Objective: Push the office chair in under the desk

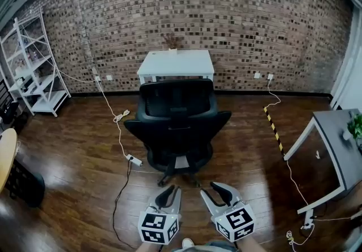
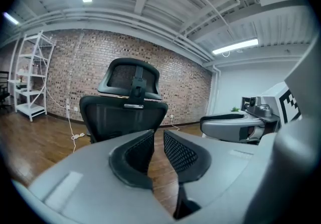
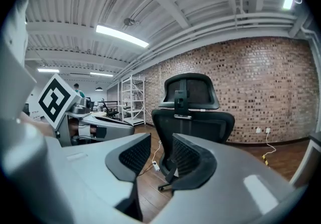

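A black mesh office chair (image 1: 178,115) stands on the wood floor with its back toward me, in front of a small white desk (image 1: 176,63) against the brick wall. The seat sits out from the desk. Both grippers hover low behind the chair's base, apart from it. My left gripper (image 1: 172,190) has a narrow gap between its jaws and holds nothing. My right gripper (image 1: 208,190) stands wider open, also empty. The chair (image 2: 125,112) rises ahead of the left gripper (image 2: 158,137) in the left gripper view. In the right gripper view the chair (image 3: 193,117) stands ahead of the right gripper (image 3: 161,147).
A white cable with a power strip (image 1: 134,160) runs across the floor left of the chair. A white shelf unit (image 1: 34,59) stands at far left. A grey desk (image 1: 339,143) is at right, with yellow-black floor tape (image 1: 274,131) beside it. A round table edge (image 1: 5,155) shows at left.
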`<action>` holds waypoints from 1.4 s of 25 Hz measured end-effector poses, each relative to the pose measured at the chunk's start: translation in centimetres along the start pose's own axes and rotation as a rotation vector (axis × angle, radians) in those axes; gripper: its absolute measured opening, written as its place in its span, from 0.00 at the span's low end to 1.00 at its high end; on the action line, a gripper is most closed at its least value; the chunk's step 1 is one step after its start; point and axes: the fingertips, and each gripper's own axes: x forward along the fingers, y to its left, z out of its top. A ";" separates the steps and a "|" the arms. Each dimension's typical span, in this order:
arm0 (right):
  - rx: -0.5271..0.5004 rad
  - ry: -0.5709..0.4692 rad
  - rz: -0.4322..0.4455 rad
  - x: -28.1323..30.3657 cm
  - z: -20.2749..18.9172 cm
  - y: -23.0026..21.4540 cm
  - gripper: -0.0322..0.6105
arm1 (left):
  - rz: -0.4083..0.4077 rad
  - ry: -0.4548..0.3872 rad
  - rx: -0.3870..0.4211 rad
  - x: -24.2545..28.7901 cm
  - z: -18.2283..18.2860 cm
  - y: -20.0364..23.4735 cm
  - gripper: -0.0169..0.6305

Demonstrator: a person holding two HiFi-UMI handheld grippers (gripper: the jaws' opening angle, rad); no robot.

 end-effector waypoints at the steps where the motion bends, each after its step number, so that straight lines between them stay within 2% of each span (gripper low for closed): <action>1: -0.010 -0.004 -0.005 0.2 0.3 -0.3 0.24 | -0.006 -0.006 0.004 0.2 0.3 0.2 0.12; 7: -0.066 -0.025 -0.030 1.2 2.5 -2.3 0.29 | -0.041 -0.025 0.055 1.1 2.5 1.4 0.18; 20: -0.183 -0.049 -0.024 5.7 5.2 -6.3 0.37 | 0.006 -0.089 0.154 4.3 7.1 8.0 0.25; 27: -0.236 -0.064 -0.042 8.5 6.4 -10.9 0.38 | 0.047 -0.103 0.206 7.7 9.1 12.2 0.28; 35: -0.303 -0.055 -0.012 11.6 8.3 -14.9 0.41 | 0.052 -0.069 0.343 10.8 11.5 16.0 0.32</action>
